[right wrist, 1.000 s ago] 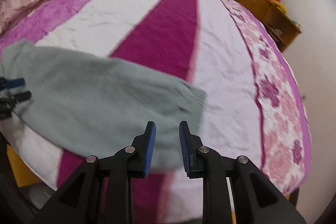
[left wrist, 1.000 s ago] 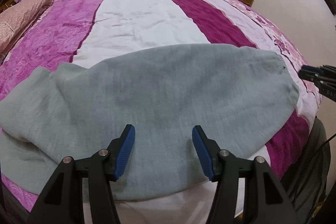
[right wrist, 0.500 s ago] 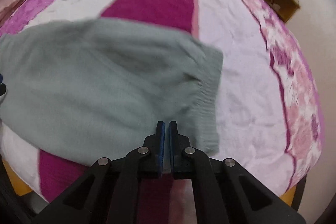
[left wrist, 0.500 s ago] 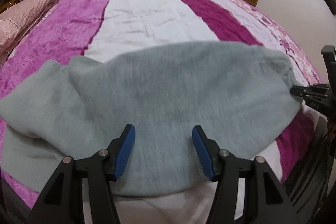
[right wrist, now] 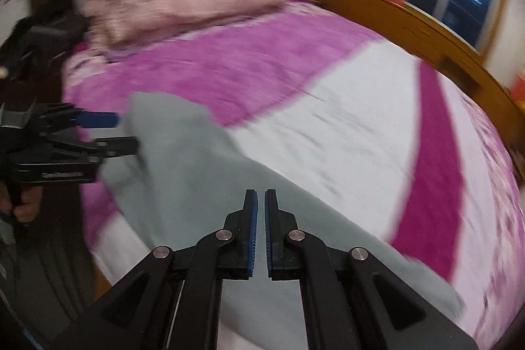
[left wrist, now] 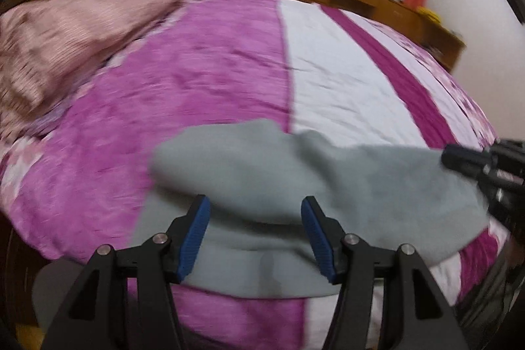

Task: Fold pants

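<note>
The right gripper (right wrist: pixel 259 232), jaws together on the grey pants (right wrist: pixel 197 186), should carry the cuff level toward the waistband while the left gripper (left wrist: pixel 256 235), jaws apart, steadies nothing

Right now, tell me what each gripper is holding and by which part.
The right gripper is shut on the grey pants, apparently at the leg-end edge. The left gripper is open above them, holding nothing.

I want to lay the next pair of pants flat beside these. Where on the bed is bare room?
Free: the white stripe and magenta quilt between the grey pants and the wooden bench. Crowded: the near edge under the pants, and the pillow end.
</note>
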The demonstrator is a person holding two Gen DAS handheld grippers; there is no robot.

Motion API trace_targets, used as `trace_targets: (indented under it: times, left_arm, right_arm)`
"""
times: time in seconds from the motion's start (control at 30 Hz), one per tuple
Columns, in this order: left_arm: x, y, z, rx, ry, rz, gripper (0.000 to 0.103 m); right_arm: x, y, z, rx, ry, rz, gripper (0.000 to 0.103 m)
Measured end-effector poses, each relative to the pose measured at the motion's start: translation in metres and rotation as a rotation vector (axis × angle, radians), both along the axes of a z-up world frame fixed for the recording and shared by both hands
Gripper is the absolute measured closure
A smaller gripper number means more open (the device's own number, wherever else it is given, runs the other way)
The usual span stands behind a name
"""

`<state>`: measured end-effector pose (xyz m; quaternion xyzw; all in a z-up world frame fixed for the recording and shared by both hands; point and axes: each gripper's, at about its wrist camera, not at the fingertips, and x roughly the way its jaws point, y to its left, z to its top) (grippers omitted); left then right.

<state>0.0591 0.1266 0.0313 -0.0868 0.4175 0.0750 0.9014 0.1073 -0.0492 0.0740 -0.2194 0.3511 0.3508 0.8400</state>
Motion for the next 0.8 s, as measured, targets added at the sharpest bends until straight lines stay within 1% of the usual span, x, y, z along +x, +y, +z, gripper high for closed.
trace_targets:
  times: [0.13,0.23,0.33,0.47,0.53,0.63,0.7,0.8]
  left_arm:
    - [-0.011,0.042,-0.004,-0.002,0.025,0.088,0.042]
    - [-0.017,0.07,-0.012,-0.052,0.036,0.125,0.042]
    - [-0.018,0.091,-0.021,-0.107,0.065,0.174,0.042]
    - [-0.017,0.102,-0.03,-0.16,0.077,0.199,0.042]
    - [-0.018,0.108,-0.036,-0.206,0.088,0.209,0.042]
    - [-0.021,0.114,-0.039,-0.269,0.072,0.229,0.042]
    - [-0.023,0.117,-0.039,-0.285,0.067,0.229,0.042]
    - [-0.024,0.116,-0.039,-0.284,0.065,0.222,0.042]
  right_arm:
    - [-0.014,0.064,-0.009,0.026,0.019,0.126,0.103]
    - [-0.021,0.102,-0.024,0.03,0.046,0.209,0.103]
    - [-0.025,0.129,-0.038,0.035,0.098,0.279,0.103]
    - [-0.03,0.156,-0.055,-0.01,0.128,0.302,0.103]
    - [-0.031,0.164,-0.065,-0.031,0.15,0.304,0.103]
    - [-0.031,0.17,-0.074,-0.061,0.139,0.301,0.103]
    - [-0.027,0.172,-0.078,-0.062,0.146,0.287,0.103]
    - [-0.02,0.173,-0.077,-0.052,0.149,0.26,0.103]
